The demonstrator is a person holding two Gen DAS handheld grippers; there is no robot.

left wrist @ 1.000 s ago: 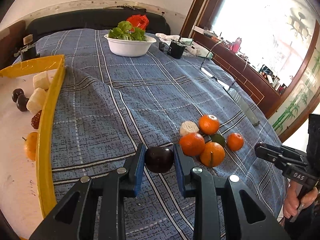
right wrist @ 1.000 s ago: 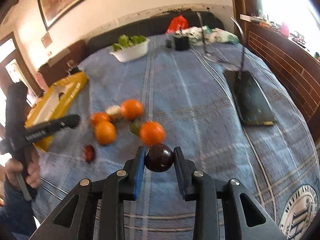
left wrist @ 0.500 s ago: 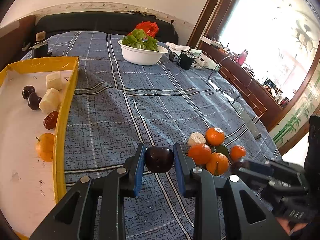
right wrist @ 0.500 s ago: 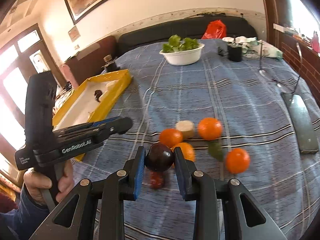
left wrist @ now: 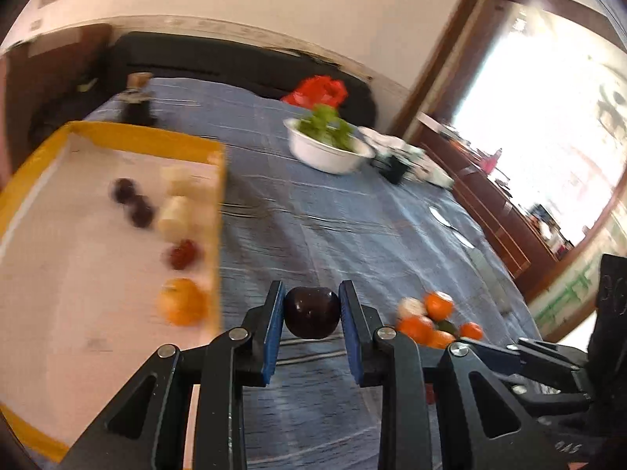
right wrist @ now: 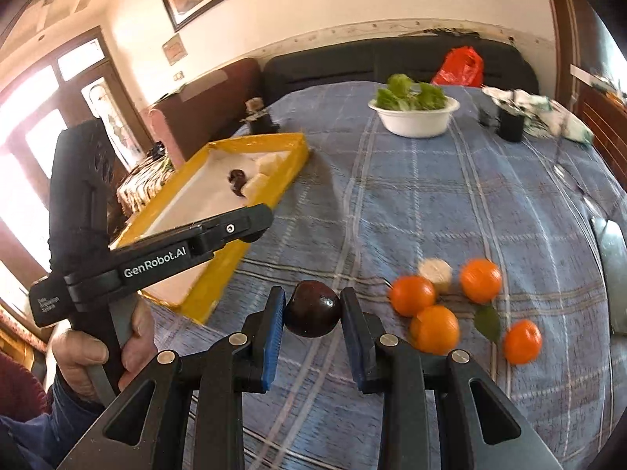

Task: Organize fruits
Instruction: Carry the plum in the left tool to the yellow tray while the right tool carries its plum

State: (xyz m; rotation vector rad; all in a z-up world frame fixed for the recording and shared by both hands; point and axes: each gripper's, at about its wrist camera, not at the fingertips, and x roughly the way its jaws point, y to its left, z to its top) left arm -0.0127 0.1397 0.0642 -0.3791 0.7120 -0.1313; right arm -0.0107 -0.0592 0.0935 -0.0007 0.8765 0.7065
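Left hand-held gripper (left wrist: 311, 315) clamped on a dark plum (left wrist: 311, 312), both blue pads pressed to its sides, raised above the blue checked surface (left wrist: 345, 235) just right of the yellow tray (left wrist: 217, 211). Right hand-held gripper (right wrist: 312, 311) likewise clamped on a second dark plum (right wrist: 312, 308), held off the cloth between the tray's near corner and the loose fruit. Inside the tray, seen blurred from the left wrist: two dark plums (left wrist: 133, 201), pale chunks (left wrist: 176, 211), a reddish fruit (left wrist: 182, 254) and an orange (left wrist: 182, 301), all crowded along the right wall. White tray floor bare across its left and near parts. On the cloth to the right, a cluster of oranges (right wrist: 435, 327), a pale round piece (right wrist: 435, 270) and a green one (right wrist: 488, 321), lying close together. Open cloth between tray wall and cluster. Further back, a white bowl of greens (right wrist: 413, 117), well apart from both. Left-hand tool's body crossing in front of the tray's near edge in the right wrist view.
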